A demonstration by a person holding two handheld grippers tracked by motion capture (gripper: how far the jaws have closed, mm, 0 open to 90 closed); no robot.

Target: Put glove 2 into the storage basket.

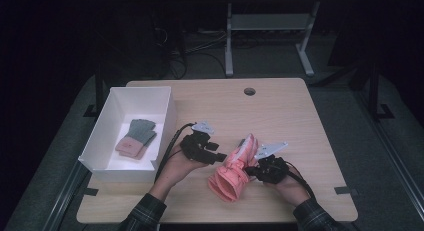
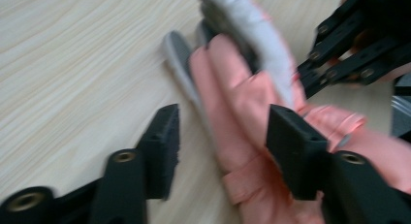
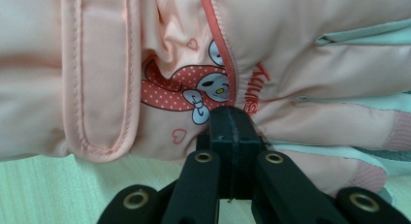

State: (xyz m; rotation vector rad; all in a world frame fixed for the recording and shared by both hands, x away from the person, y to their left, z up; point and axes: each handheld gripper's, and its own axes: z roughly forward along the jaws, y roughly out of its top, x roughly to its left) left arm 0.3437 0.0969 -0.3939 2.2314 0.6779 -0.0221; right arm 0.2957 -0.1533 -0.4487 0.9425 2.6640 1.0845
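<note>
Pink glove (image 1: 234,170) | right gripper (image 3: 231,124) jaws clamp its edge | left gripper (image 2: 220,141) jaws apart, blurred

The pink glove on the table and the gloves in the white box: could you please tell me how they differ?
The pink glove is puffy and salmon pink with grey fingers; the gloves in the box look thin and knitted, grey-green with pinkish cuffs. The pink glove lies on the bare table, pinched by the shut right gripper; the boxed gloves lie flat and untouched inside the white box. Both are gloves.
</note>
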